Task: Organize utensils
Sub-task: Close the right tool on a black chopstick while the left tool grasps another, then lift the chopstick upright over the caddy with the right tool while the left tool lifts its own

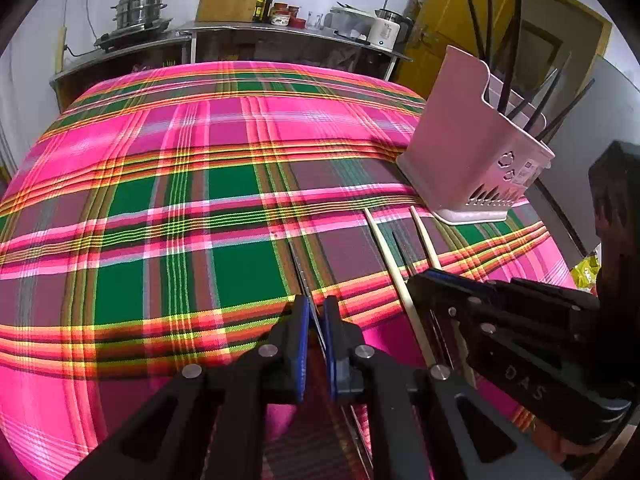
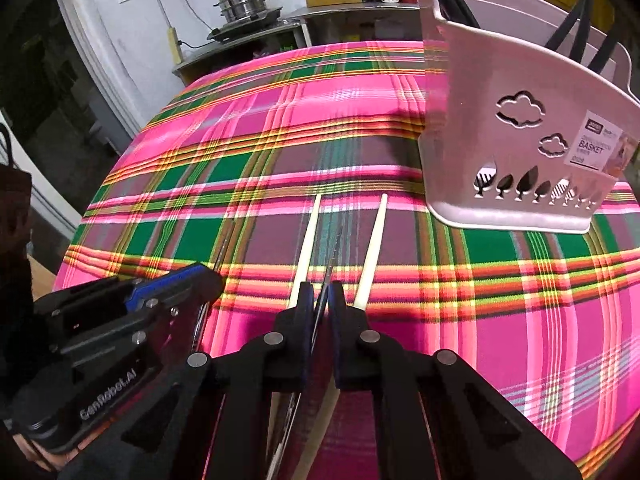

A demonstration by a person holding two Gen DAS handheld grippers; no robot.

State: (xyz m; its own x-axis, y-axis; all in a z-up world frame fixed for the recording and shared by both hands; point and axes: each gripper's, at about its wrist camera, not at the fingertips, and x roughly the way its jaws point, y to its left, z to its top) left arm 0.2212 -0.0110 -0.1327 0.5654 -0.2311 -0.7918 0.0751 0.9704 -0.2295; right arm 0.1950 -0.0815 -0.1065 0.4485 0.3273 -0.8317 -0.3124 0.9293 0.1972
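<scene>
Both the left gripper (image 1: 316, 312) and right gripper (image 2: 320, 300) clench thin dark chopsticks near the pink basket (image 2: 500, 148); either could slip or snag its rim.

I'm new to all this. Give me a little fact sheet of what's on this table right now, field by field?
surface: table under a pink and green plaid cloth
holder: pink utensil basket, upright at the far right, dark chopsticks standing in it
loose items: two pale chopsticks lying flat, a dark chopstick between them
left gripper: shut on a thin dark chopstick
right gripper: shut on the dark chopstick between the pale pair
</scene>
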